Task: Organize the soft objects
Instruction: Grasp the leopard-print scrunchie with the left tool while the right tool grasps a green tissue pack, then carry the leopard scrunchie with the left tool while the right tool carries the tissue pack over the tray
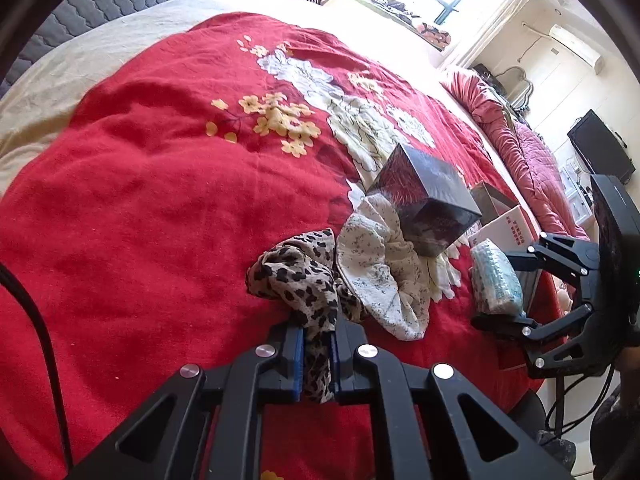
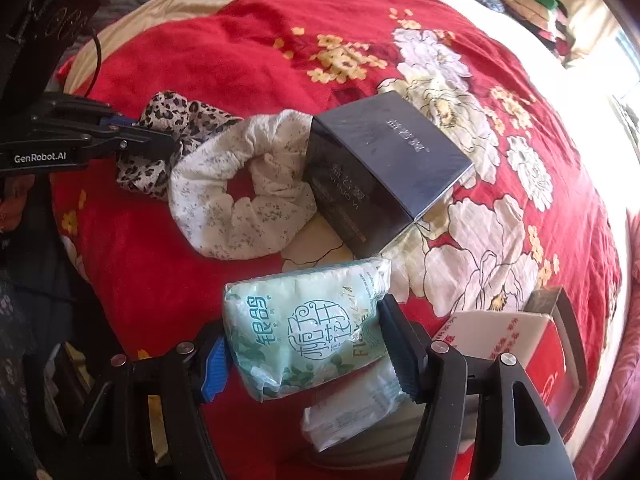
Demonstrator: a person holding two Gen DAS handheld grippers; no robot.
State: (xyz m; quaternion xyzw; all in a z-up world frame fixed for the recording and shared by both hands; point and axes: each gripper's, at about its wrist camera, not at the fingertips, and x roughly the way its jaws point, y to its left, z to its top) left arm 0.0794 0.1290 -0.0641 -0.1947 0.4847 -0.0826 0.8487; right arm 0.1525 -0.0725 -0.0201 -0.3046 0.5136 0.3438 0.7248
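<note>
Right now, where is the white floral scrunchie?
The white floral scrunchie lies on the red bedspread in the middle of the right wrist view, between the leopard-print scrunchie on its left and the dark box on its right.

On the bed, the patterned scrunchie lies left of the larger scrunchie, touching it. The box sits right of that, on its edge. The tissue pack lies nearer, before the box.

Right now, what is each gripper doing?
Left gripper: shut on the leopard scrunchie.
Right gripper: shut on the tissue pack.
</note>
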